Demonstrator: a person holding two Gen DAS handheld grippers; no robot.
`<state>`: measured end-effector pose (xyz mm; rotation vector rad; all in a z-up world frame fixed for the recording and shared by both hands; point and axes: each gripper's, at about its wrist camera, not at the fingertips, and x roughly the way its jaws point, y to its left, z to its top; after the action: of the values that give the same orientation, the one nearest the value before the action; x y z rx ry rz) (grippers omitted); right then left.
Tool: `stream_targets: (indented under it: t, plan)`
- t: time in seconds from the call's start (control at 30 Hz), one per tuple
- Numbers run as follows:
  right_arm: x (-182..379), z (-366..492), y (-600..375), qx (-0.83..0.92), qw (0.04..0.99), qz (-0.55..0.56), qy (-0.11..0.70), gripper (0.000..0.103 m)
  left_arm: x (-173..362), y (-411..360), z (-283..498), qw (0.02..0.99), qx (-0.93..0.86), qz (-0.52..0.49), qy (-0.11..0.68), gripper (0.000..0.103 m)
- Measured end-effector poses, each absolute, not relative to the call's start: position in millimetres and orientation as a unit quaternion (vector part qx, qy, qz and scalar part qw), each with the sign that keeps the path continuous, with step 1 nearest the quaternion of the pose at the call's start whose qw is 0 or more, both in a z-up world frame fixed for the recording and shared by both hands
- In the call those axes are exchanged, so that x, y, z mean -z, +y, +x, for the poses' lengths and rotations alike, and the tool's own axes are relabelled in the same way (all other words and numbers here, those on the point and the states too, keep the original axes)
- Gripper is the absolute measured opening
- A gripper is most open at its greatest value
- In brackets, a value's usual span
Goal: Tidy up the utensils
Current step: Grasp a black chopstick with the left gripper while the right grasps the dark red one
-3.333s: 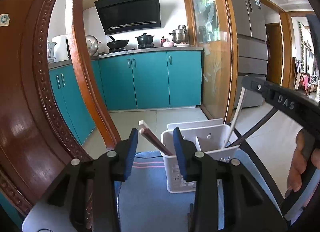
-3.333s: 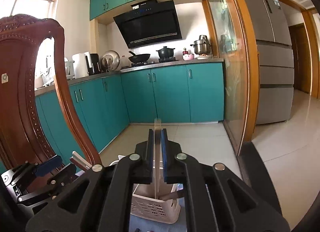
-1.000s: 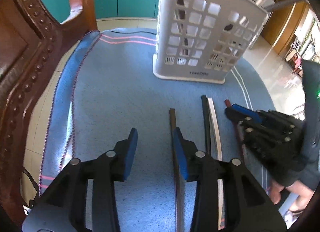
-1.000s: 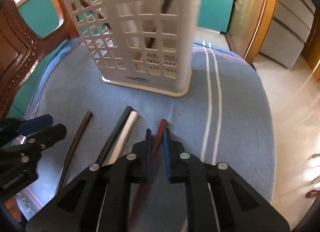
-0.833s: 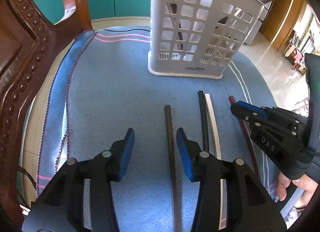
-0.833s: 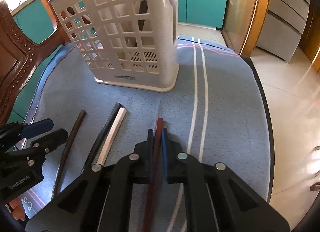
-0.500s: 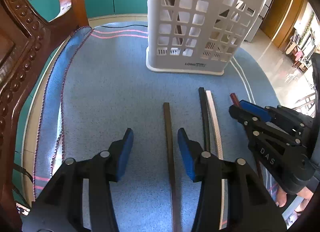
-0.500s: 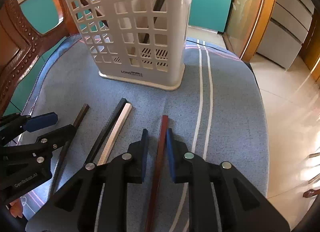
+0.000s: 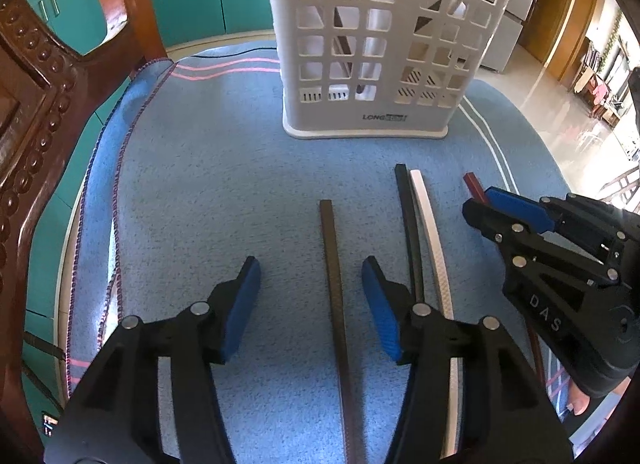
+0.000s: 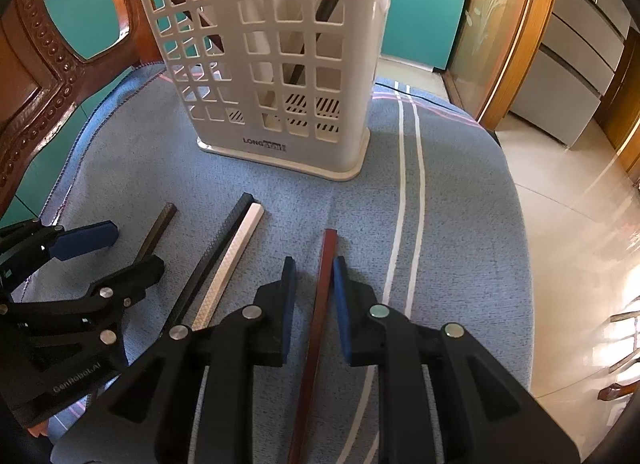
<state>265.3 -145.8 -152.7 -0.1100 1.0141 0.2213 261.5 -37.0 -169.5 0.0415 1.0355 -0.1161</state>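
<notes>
A white slotted utensil basket (image 9: 372, 63) (image 10: 276, 75) stands on the blue cloth and holds several chopsticks. Loose chopsticks lie in front of it: a dark brown one (image 9: 334, 284) (image 10: 158, 229), a black one (image 9: 408, 223) (image 10: 216, 248), a white one (image 9: 430, 240) (image 10: 232, 256) and a red-brown one (image 10: 318, 312) (image 9: 472, 183). My left gripper (image 9: 310, 276) is open with the dark brown chopstick lying between its fingers. My right gripper (image 10: 312, 276) is open a little around the red-brown chopstick, which lies on the cloth.
The blue cloth (image 9: 200, 183) (image 10: 460, 203) covers a round seat. A carved wooden chair back (image 9: 36, 103) (image 10: 36, 75) rises on the left. Tiled floor (image 10: 560, 223) lies beyond the right edge.
The right gripper has opened from shut on the red-brown chopstick, which now rests on the cloth. The left gripper has shifted right and now straddles the dark brown chopstick.
</notes>
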Motion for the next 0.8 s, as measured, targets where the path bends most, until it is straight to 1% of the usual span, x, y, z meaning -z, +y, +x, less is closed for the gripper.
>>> stream_targets:
  t: [0.27, 0.5, 0.8]
  plan:
    - [152.4, 264.7, -147.7, -0.107, 0.867, -0.049, 0.484, 0.020, 169.4, -38.1, 262.7, 0.867, 0.056, 0.020, 0.494, 0.056]
    - [152.3, 264.6, -148.3, -0.107, 0.867, -0.050, 0.483, 0.023, 170.3, -37.6, 264.0, 0.868, 0.056, 0.020, 0.493, 0.056]
    - [151.9, 263.8, -147.9, -0.106, 0.868, -0.052, 0.483, 0.024, 170.2, -39.0, 263.7, 0.869, 0.057, 0.021, 0.492, 0.056]
